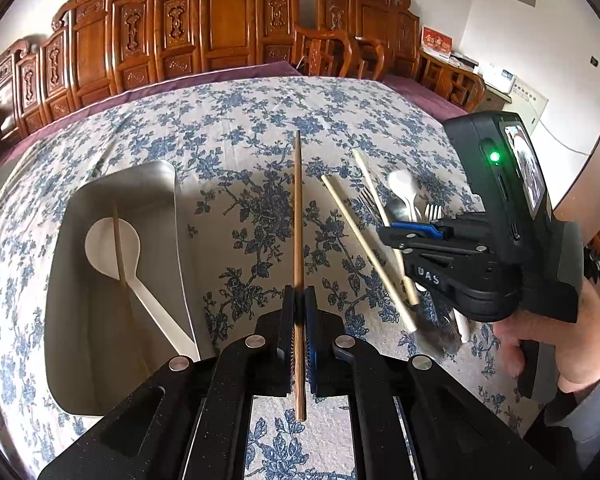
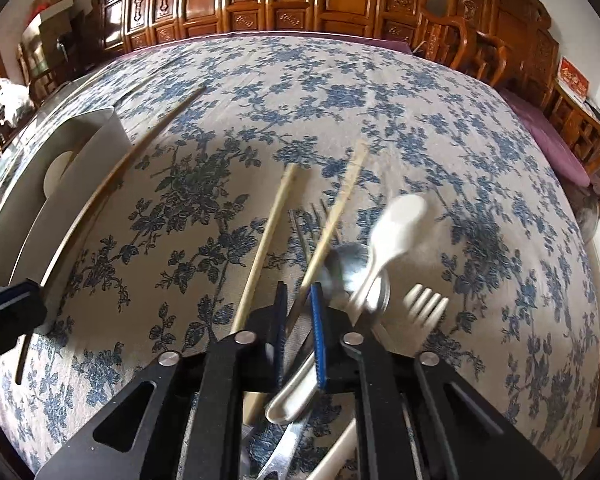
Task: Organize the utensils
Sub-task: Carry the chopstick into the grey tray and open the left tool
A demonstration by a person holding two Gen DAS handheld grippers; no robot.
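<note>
My left gripper is shut on a dark brown chopstick, held above the flowered tablecloth just right of the white tray. The tray holds a white spoon and a thin chopstick. My right gripper hovers over the utensil pile with its jaws narrowly apart around a pale chopstick; whether it grips is unclear. The pile holds a second pale chopstick, a white spoon, a metal spoon, a white fork and a metal fork.
The table carries a blue flowered cloth. Carved wooden chairs line its far edge. The right gripper's body and the hand holding it fill the right side of the left wrist view.
</note>
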